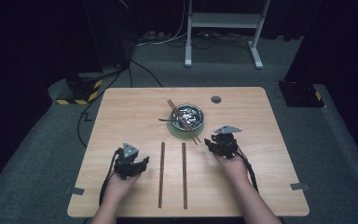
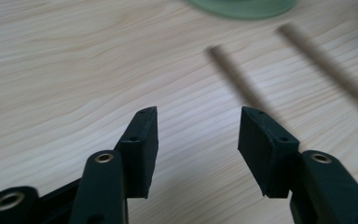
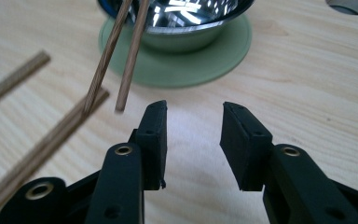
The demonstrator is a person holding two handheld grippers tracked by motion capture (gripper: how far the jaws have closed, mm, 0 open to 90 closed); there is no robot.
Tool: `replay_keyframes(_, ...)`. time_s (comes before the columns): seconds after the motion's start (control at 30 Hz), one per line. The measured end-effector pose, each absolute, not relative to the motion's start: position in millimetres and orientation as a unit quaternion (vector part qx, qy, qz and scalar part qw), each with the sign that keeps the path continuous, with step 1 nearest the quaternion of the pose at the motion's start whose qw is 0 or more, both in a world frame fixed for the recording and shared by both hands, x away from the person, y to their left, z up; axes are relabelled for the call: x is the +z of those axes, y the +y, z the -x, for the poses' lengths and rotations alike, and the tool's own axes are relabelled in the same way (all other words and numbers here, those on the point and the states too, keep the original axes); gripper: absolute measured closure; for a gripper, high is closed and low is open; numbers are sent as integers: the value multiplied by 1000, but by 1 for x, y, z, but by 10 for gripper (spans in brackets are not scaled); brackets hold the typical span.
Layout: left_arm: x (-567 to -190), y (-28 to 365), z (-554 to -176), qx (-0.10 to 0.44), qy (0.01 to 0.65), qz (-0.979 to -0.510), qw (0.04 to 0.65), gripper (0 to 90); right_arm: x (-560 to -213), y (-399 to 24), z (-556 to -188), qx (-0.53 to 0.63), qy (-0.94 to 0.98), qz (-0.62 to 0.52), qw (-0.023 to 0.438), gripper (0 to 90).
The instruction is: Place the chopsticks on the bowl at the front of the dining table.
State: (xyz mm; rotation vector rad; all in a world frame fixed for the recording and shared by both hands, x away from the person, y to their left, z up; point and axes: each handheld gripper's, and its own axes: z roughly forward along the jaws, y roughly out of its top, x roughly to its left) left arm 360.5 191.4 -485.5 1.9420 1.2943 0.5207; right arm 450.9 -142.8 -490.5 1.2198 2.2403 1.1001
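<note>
Wooden table [image 1: 261, 186] as landmark: grey cable hole [image 1: 216, 99] near its far edge, white metal stand [image 1: 223, 21] on floor beyond it, yellow-black striped base [image 1: 79, 91] off its far-left corner.

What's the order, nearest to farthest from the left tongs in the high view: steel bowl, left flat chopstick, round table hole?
1. Left flat wooden chopstick, just right of the left tongs.
2. Shiny steel bowl, farther up the table.
3. Round grey table hole, beyond the bowl.
</note>
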Motion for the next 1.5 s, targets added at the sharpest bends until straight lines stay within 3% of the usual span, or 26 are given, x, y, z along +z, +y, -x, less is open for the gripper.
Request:
replay_keyframes(0.07, -481, 169, -367, 210, 487, -766, 364, 540, -495, -142, -451, 405, 782, -437, 185, 637)
replay_keyframes(0.2, -481, 131, -383, 224, 484, -765, 362, 629, -502, -142, -446, 419, 772, -422, 222, 796)
replay_keyframes(0.33, -484, 110, -397, 227, 485, -763, 361, 711, -505, -147, -442, 442, 765, -424, 198, 871)
replay_keyframes(0.37, -486, 98, -405, 228, 490, -760, 360, 752, -505, -142, -439, 436, 770, -415, 210, 884)
replay_keyframes(0.63, -489, 76, -429, 251, 509, -742, 357, 834, -506, -131, -432, 431, 781, -396, 218, 888)
replay_keyframes(0.77, -486, 69, -440, 261, 505, -740, 359, 838, -508, -131, -434, 433, 776, -405, 218, 842)
replay_keyframes(1.5, -488, 53, -457, 255, 507, -739, 363, 839, -508, -124, -431, 444, 780, -385, 213, 826)
